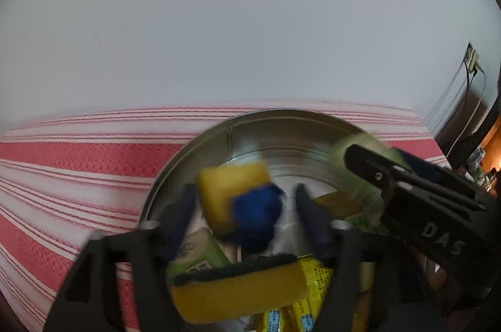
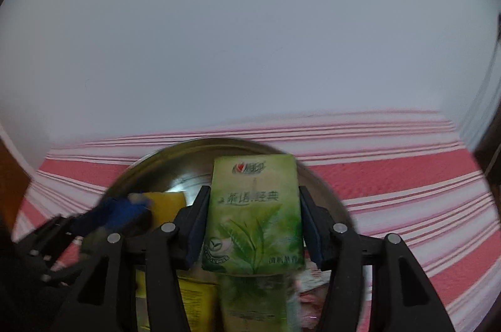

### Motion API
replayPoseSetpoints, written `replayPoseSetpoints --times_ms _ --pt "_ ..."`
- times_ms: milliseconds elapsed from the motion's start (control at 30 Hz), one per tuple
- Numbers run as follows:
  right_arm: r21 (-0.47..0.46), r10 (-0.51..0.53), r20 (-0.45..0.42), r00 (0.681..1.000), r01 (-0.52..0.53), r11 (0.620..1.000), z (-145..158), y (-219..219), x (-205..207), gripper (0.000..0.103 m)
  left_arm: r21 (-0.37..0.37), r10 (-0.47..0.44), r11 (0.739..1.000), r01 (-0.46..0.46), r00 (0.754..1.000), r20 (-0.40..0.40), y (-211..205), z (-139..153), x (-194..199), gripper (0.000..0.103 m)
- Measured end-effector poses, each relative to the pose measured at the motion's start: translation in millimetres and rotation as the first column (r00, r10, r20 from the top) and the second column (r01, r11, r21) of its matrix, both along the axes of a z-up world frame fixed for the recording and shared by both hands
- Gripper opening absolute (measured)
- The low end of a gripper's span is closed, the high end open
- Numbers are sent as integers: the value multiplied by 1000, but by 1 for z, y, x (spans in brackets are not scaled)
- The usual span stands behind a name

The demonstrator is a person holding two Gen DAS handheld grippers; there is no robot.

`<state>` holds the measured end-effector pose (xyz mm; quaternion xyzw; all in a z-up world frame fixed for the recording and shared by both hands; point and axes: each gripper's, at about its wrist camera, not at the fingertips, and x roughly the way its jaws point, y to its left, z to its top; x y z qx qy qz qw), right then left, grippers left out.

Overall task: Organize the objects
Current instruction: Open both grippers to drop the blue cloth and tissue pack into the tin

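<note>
Both fingers open: left gripper (image 1: 244,216) dropping the sponge (image 1: 238,203), right gripper (image 2: 252,225) releasing the tissue pack (image 2: 255,213) into the bowl (image 1: 281,125); next I withdraw.

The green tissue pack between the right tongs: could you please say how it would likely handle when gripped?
The green tissue pack looks soft and probably light, so it likely squashes under pressure. Its glossy wrapper may slip between the pads. Flat-sided, it seems unlikely to roll in the metal bowl.

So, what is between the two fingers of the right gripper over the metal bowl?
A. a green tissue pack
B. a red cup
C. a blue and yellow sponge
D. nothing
A: the right wrist view shows the green tissue pack upright between the right gripper fingers, above the metal bowl.
</note>
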<state>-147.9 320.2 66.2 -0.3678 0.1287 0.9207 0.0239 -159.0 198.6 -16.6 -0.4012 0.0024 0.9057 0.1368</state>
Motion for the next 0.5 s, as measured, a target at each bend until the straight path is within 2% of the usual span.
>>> replayPoseSetpoints --times_ms 33,67,133,267,367,500 --pt "-36 -6 -4 1000 6 999 3 -2 4 69 4 0 1000 0 1000 -9 0 1 2 87" --pt "-80 -17 -14 1000 16 997 3 2 9 70 6 -2 1000 2 1000 -20 0 2 3 97" --pt "-134 -28 -36 999 23 991 1 12 15 70 -1 -2 1000 2 998 -61 3 9 10 103" --pt "-209 -50 -104 993 27 977 -2 37 35 70 -4 3 1000 -3 993 -115 5 18 23 103" --pt "-230 -104 -168 980 63 971 2 46 56 70 9 5 1000 -3 991 -131 -8 13 21 103" --pt "-227 -177 -245 953 121 966 3 41 91 71 5 6 1000 -5 985 -173 -15 9 40 103"
